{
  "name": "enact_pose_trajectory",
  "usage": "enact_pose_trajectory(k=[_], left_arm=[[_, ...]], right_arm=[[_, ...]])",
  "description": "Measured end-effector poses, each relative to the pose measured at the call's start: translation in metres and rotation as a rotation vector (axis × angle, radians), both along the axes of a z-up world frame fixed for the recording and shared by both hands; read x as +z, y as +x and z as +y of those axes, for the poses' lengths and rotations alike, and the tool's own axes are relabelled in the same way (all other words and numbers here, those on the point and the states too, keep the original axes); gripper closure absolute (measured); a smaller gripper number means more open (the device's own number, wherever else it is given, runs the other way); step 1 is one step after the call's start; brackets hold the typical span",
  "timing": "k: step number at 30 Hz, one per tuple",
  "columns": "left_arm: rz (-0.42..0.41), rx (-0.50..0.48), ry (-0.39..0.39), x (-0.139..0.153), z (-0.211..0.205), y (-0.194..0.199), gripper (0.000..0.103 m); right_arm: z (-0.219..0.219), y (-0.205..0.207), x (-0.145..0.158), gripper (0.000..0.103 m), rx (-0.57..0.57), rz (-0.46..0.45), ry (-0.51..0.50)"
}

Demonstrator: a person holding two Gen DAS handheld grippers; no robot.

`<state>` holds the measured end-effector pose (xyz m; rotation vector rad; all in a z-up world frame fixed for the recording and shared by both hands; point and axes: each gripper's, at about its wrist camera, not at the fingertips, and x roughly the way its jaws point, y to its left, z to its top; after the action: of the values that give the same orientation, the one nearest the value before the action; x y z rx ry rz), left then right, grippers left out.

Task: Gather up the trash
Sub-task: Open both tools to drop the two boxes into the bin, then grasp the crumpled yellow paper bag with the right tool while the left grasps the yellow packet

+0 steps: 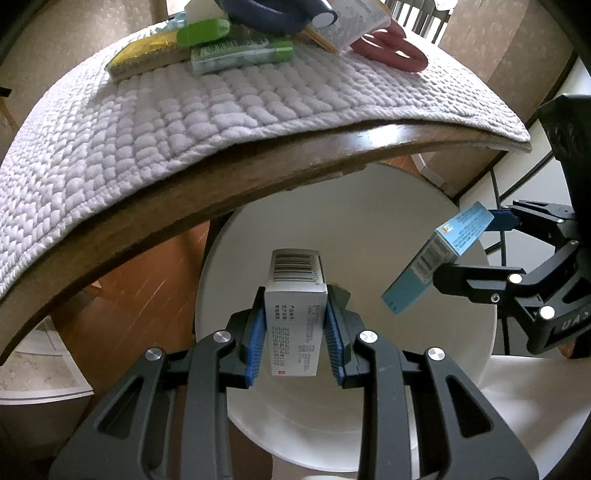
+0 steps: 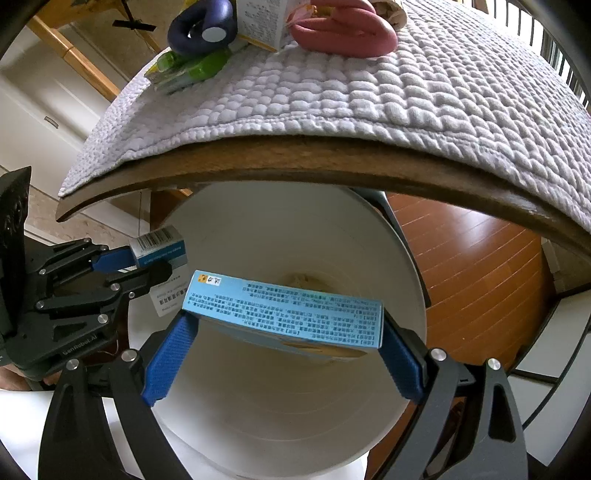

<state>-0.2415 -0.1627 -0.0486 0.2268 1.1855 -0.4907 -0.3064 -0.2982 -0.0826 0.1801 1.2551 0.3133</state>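
Observation:
A white round bin stands on the floor below the table's front edge, its mouth open upward. My left gripper hangs over the bin, shut on a grey-white medicine box with a barcode on its far end. In the right wrist view that box shows at the left in the left gripper. My right gripper holds a light blue flat box lengthwise between its blue pads, over the bin's mouth. The same blue box appears at the right in the left wrist view.
The wooden table carries a white quilted mat. At its far side lie green tubes, a yellow sponge, a dark blue ring, a pink ring and a printed box. Wooden floor lies beside the bin.

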Motion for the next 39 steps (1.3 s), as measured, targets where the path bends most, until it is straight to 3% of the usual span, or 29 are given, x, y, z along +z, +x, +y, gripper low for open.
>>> enact_pose_trajectory(k=[6, 10, 17, 21, 27, 29, 31, 34, 39], left_arm=[[0.009, 0.004, 0.008, -0.008, 0.002, -0.003, 0.070], [-0.004, 0.002, -0.001, -0.008, -0.001, -0.005, 0.041], [-0.027, 0.009, -0.019, 0.003, 0.000, -0.007, 0.036], [-0.076, -0.005, -0.097, 0.033, 0.011, -0.011, 0.035], [-0.263, 0.018, -0.177, 0.089, 0.026, -0.007, 0.002], [-0.318, 0.073, -0.172, 0.100, 0.035, 0.005, 0.002], [-0.339, 0.128, -0.160, 0.103, 0.042, 0.020, 0.002], [-0.350, 0.192, -0.134, 0.101, 0.055, 0.043, 0.002], [-0.358, 0.209, -0.077, 0.094, 0.062, 0.082, 0.002]], right_arm=[[-0.001, -0.001, -0.003, 0.011, -0.004, 0.011, -0.004], [-0.004, 0.000, -0.003, 0.010, -0.015, 0.012, -0.006], [-0.014, -0.003, 0.019, 0.006, -0.006, -0.051, -0.022], [-0.015, -0.009, 0.055, 0.006, 0.027, -0.163, -0.028], [-0.020, -0.008, 0.114, 0.004, -0.015, -0.442, -0.187], [-0.027, 0.002, 0.124, 0.004, -0.041, -0.461, -0.189], [-0.033, 0.018, 0.130, 0.004, -0.055, -0.428, -0.186], [-0.036, 0.034, 0.143, 0.004, -0.075, -0.463, -0.160], [-0.046, 0.071, 0.156, 0.004, -0.107, -0.494, -0.157]])
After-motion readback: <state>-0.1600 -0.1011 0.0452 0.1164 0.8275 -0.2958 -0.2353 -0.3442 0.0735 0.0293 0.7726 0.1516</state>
